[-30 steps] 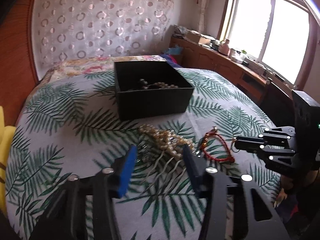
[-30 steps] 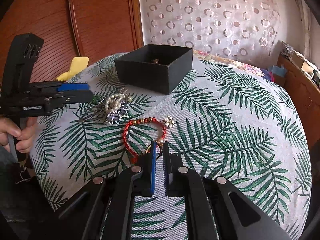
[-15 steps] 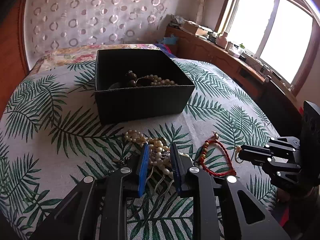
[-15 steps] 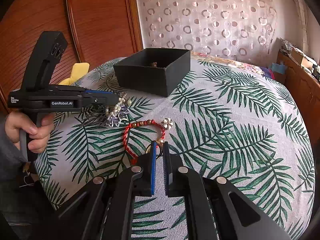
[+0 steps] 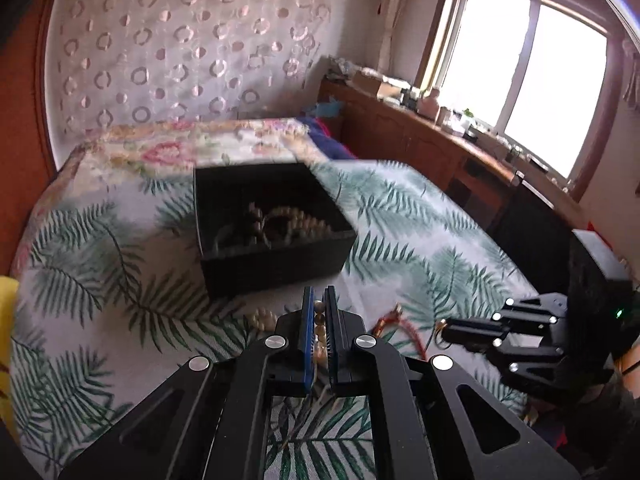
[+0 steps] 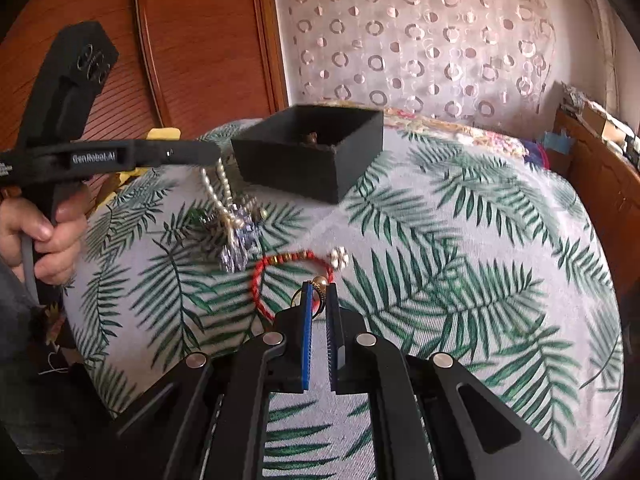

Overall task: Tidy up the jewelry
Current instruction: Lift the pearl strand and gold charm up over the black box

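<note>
A black open box (image 5: 272, 232) holding bead strands stands on the leaf-print cloth; it also shows in the right wrist view (image 6: 312, 152). My left gripper (image 5: 319, 312) is shut on a pearl hairpin (image 6: 230, 216), lifted so its pearls and crystal comb hang above the cloth beside the box. A red cord bracelet (image 6: 296, 258) with a flower charm lies in front of my right gripper (image 6: 319, 300). My right gripper is shut on a small gold ring earring (image 6: 318, 286), low over the cloth.
A yellow object (image 6: 162, 134) lies at the bed's far left edge by the wooden headboard (image 6: 180, 40). A wooden sideboard (image 5: 440, 148) with clutter runs under the window on the right. The person's hand (image 6: 48, 232) holds the left gripper handle.
My left gripper has closed on the pearl hairpin and lifted it off the cloth toward the box. My right gripper has stayed shut near the red bracelet.
</note>
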Demonstrator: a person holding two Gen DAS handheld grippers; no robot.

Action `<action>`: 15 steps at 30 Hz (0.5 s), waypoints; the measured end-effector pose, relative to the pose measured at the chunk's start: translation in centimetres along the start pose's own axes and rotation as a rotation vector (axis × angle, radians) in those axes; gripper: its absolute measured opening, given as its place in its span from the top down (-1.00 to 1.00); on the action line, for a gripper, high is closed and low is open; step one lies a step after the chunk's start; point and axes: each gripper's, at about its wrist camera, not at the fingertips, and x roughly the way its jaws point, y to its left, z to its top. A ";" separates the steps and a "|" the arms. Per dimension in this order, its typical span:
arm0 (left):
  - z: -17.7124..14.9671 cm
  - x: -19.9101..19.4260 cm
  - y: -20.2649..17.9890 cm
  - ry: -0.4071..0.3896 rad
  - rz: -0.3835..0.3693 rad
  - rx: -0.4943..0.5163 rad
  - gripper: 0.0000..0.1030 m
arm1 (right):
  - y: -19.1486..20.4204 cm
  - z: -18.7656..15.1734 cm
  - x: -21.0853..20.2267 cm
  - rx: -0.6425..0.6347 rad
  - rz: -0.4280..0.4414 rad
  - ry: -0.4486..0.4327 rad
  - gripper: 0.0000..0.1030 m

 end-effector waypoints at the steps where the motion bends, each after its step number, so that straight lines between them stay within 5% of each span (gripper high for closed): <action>1: 0.4 -0.4 -0.1 -0.013 -0.001 0.003 0.92 | 0.1 0.3 -0.2 -0.003 0.001 -0.007 0.86; 15: 5.3 -4.0 -1.3 -0.136 0.019 0.053 0.92 | 1.0 5.8 -1.9 -0.063 -0.012 -0.106 0.86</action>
